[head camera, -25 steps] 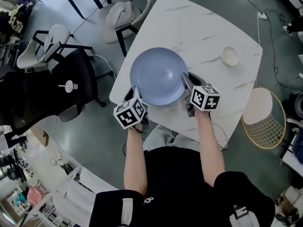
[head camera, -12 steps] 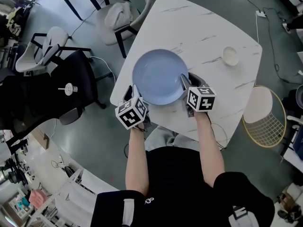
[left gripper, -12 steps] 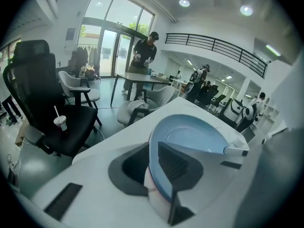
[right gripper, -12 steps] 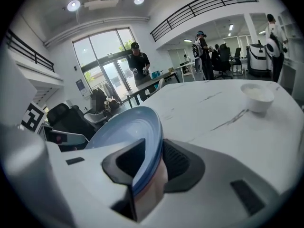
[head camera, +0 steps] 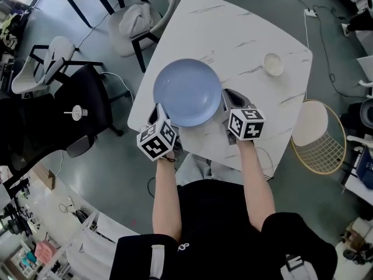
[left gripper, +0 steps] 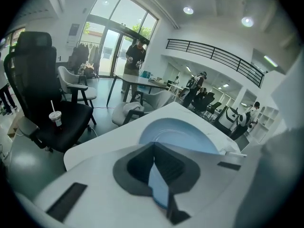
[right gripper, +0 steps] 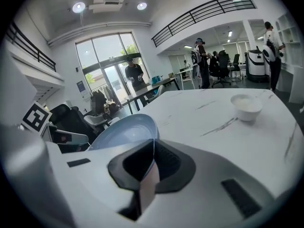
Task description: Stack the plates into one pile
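Observation:
A round pale blue plate lies on the white marble table near its front edge. My left gripper pinches the plate's near-left rim, and the blue rim shows between its pads in the left gripper view, with the plate stretching beyond. My right gripper holds the near-right rim. Its jaws have just been closing, and a thin slice of rim sits clamped between them in the right gripper view, the plate rising to the left. I see only this one plate.
A small white bowl stands alone at the table's far right. Left of the table are a black office chair with a cup on it, and white chairs. A round wire basket sits right of the table.
Both grippers' jaws have closed onto the plate's rim. The hands have stayed at the plate's near edge, and the right gripper's marker cube has rolled a little.

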`<action>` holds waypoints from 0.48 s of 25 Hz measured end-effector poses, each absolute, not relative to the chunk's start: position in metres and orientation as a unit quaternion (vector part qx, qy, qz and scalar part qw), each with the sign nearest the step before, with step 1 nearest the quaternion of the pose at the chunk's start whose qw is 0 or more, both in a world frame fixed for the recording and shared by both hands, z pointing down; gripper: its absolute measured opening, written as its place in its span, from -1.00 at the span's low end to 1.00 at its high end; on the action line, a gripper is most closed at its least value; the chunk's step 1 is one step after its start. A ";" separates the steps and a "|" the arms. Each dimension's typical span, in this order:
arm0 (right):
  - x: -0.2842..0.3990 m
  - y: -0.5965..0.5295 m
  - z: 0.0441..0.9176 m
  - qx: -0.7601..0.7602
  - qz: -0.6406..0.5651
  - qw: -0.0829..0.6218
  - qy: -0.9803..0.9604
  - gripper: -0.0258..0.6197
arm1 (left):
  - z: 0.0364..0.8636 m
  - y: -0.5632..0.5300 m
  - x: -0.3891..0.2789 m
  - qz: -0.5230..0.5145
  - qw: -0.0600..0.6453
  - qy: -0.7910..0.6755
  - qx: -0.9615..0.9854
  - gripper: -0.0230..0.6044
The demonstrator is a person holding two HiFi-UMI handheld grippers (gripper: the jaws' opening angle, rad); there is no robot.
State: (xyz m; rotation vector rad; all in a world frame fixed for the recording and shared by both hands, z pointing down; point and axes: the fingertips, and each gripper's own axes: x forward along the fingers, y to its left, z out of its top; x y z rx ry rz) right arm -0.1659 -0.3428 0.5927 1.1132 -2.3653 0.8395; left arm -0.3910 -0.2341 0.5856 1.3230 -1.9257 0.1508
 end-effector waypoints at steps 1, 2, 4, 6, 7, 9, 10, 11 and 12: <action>-0.164 -0.340 0.591 0.392 0.303 0.197 -0.846 -0.90 | 0.583 -0.235 -0.386 0.058 0.390 -0.756 0.522 -0.87; -0.161 -0.338 0.588 0.387 0.307 0.194 -0.848 -0.90 | 0.579 -0.236 -0.380 0.057 0.389 -0.754 0.526 -0.87; -0.158 -0.337 0.581 0.380 0.312 0.183 -0.851 -0.90 | 0.571 -0.239 -0.368 0.052 0.384 -0.747 0.541 -0.87; -0.156 -0.335 0.572 0.371 0.311 0.168 -0.859 -0.90 | 0.562 -0.242 -0.356 0.041 0.377 -0.738 0.558 -0.88; -0.155 -0.334 0.567 0.363 0.310 0.160 -0.864 -0.90 | 0.557 -0.243 -0.350 0.032 0.374 -0.734 0.566 -0.88; -0.153 -0.329 0.555 0.346 0.309 0.139 -0.875 -0.90 | 0.543 -0.244 -0.336 0.007 0.366 -0.724 0.584 -0.88; -0.151 -0.325 0.550 0.338 0.308 0.129 -0.880 -0.90 | 0.536 -0.244 -0.328 -0.008 0.362 -0.718 0.594 -0.88; -0.149 -0.320 0.544 0.331 0.306 0.121 -0.884 -0.90 | 0.529 -0.243 -0.320 -0.022 0.359 -0.712 0.604 -0.88; -0.146 -0.316 0.539 0.326 0.303 0.113 -0.889 -0.90 | 0.522 -0.242 -0.312 -0.034 0.355 -0.706 0.612 -0.88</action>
